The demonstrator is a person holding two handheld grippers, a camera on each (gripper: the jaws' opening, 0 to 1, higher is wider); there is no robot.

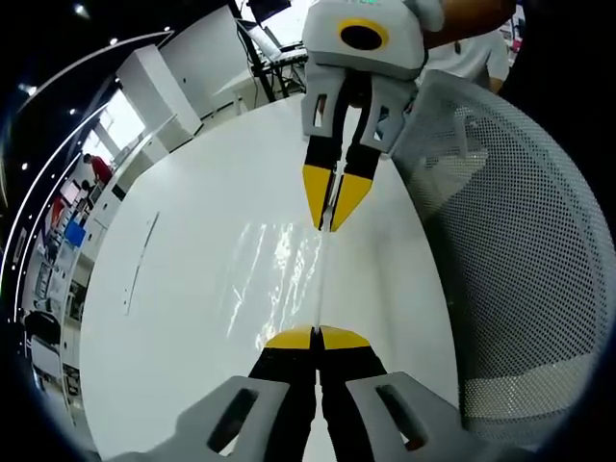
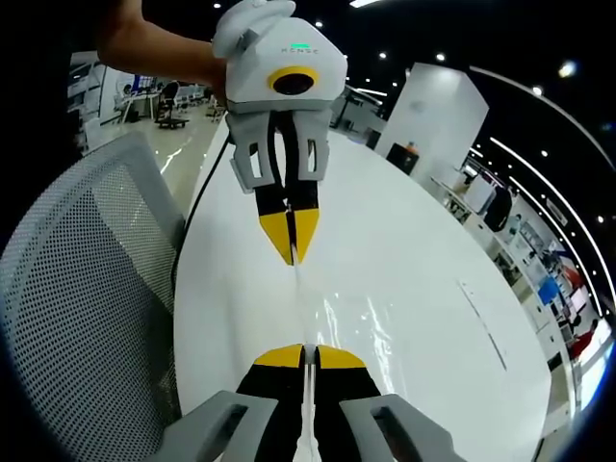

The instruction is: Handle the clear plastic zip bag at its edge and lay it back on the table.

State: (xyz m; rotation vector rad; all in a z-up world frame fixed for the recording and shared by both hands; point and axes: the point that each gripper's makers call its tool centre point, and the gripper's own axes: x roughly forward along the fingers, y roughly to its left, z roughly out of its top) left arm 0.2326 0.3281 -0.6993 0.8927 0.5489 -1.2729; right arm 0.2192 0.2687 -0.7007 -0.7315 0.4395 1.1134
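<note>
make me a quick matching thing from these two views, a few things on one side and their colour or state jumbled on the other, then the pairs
Things:
1. left gripper
2. clear plastic zip bag
3. mesh chair back
4. table

Colour or state:
A. grey, full of small holes
B. plain glossy white
C. shut on one end of the bag's edge
D. see-through, held taut between the two grippers

Pairs: 1-C, 2-D, 3-A, 4-B. The right gripper is shut on the same edge at its other end.
</note>
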